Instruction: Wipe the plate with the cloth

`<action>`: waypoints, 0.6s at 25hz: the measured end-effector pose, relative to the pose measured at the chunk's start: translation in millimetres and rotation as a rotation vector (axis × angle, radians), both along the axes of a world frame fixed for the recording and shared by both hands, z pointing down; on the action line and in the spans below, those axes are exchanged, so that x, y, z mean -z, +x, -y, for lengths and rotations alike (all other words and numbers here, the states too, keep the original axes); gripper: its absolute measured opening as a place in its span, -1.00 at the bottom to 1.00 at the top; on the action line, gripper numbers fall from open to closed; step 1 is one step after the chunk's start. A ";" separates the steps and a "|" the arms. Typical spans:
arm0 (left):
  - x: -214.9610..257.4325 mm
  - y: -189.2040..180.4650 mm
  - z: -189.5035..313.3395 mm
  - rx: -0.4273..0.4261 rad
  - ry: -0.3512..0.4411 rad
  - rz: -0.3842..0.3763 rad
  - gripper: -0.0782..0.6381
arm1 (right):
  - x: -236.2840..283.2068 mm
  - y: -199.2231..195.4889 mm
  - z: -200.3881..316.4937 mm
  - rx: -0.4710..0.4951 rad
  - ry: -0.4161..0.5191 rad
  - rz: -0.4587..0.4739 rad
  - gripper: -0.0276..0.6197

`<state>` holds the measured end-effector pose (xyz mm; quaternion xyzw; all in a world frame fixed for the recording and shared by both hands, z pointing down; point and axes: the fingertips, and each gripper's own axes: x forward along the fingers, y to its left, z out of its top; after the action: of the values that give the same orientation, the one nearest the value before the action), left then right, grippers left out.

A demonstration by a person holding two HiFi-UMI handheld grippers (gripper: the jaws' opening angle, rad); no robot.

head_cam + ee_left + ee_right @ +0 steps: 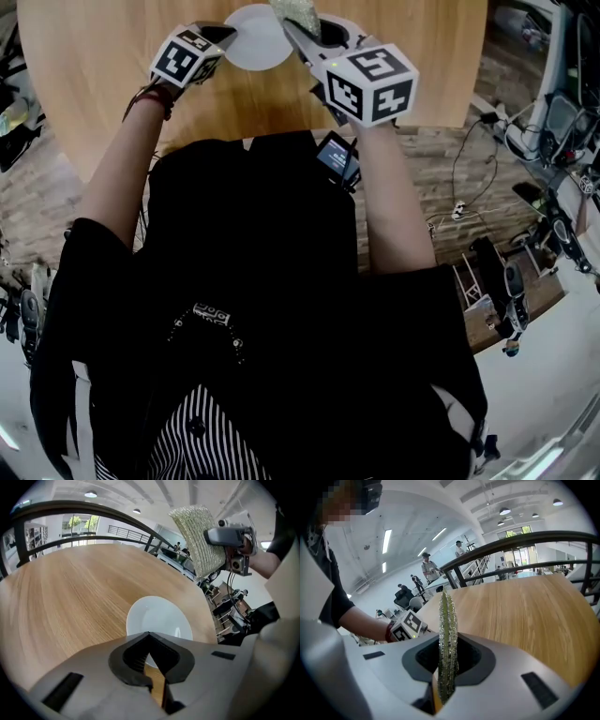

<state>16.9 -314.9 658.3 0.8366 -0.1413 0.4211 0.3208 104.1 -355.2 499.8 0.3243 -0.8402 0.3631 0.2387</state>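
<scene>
**Plate on the table, cloth held in the right tongs**

Head view: the white plate point(258, 37) lies on the round wooden table point(112, 75), near the edge closest to the person. The left gripper point(225, 36) is at the plate's left rim. The right gripper point(298, 33) reaches in from the right, with the greenish cloth point(295, 14) at its tip over the plate's right side.

Left gripper view: the left gripper point(148, 633) has its jaws drawn together, tips meeting, with nothing between them. The plate point(159, 618) sits flat on the table point(70, 597) just beyond them. Up and to the right, the cloth point(197, 541) hangs as a flat woven sheet from the right gripper point(229, 536), above the plate.

Right gripper view: the right gripper point(447, 641) is clamped on the cloth point(446, 616), which stands edge-on and upright between the jaws. The left gripper point(408, 625) shows at the left and the table point(525, 611) stretches beyond; the plate is not seen here.
</scene>
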 end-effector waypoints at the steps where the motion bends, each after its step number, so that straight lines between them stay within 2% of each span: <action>1: -1.6 1.9 -0.8 -0.003 -0.013 -0.002 -0.79 | -5.0 3.9 -2.3 0.015 0.003 -0.024 -0.78; 7: -6.7 16.3 -5.8 -0.101 0.012 0.074 -0.79 | -31.4 21.0 -7.3 0.071 -0.003 -0.107 -0.78; 11: -8.4 20.3 -6.0 -0.114 0.011 0.111 -0.79 | -54.6 22.0 -7.7 0.179 0.049 -0.238 -0.78; 15: -6.0 20.1 3.2 -0.128 0.063 0.131 -0.79 | -80.8 12.0 -17.2 0.353 0.114 -0.374 -0.78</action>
<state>37.0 -318.1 664.4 0.8242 -0.1213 0.4901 0.2566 116.1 -338.0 580.6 0.2471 -0.8442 0.2018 0.4307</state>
